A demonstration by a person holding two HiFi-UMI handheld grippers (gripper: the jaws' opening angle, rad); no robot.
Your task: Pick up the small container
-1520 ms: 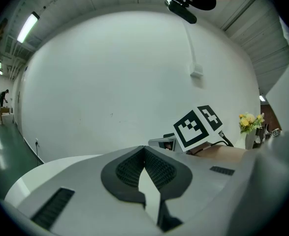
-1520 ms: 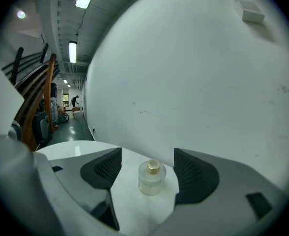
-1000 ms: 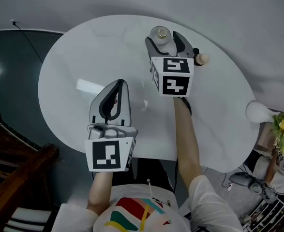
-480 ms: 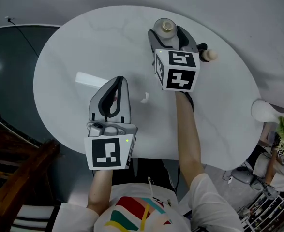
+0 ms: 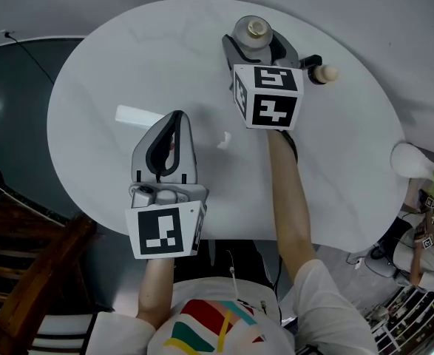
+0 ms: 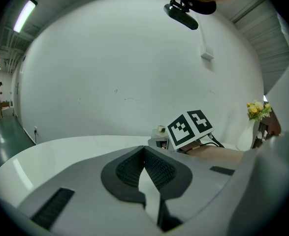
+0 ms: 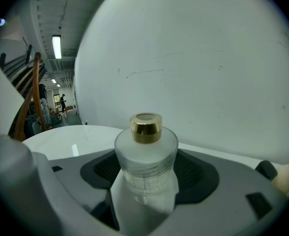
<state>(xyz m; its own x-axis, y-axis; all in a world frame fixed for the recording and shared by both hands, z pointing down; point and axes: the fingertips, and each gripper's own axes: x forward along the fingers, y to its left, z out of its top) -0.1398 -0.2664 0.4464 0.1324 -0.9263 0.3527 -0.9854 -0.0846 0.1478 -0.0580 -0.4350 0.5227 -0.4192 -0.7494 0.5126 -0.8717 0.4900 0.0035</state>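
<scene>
The small container (image 5: pixel 256 30) is a frosted glass bottle with a gold cap (image 7: pixel 145 128), standing upright at the far side of the round white table (image 5: pixel 113 65). My right gripper (image 5: pixel 255 44) reaches around it, one jaw on each side. In the right gripper view the bottle (image 7: pixel 145 163) fills the gap and touches both pads, so my right gripper (image 7: pixel 145 183) is shut on it. My left gripper (image 5: pixel 175 118) hovers over the near left of the table, shut and holding nothing; its pads meet at the tips in the left gripper view (image 6: pixel 144 150).
A dark stopper with a pale round knob (image 5: pixel 324 72) lies just right of the bottle. A flat white strip (image 5: pixel 137 115) and a small white scrap (image 5: pixel 222 140) lie mid-table. A white vase (image 5: pixel 412 159) with yellow flowers stands at the right edge. A wooden chair (image 5: pixel 32 272) is lower left.
My right gripper has pushed forward along the bottle, whose body now sits deeper between the jaws. The left gripper has barely moved. The head view has shifted slightly.
</scene>
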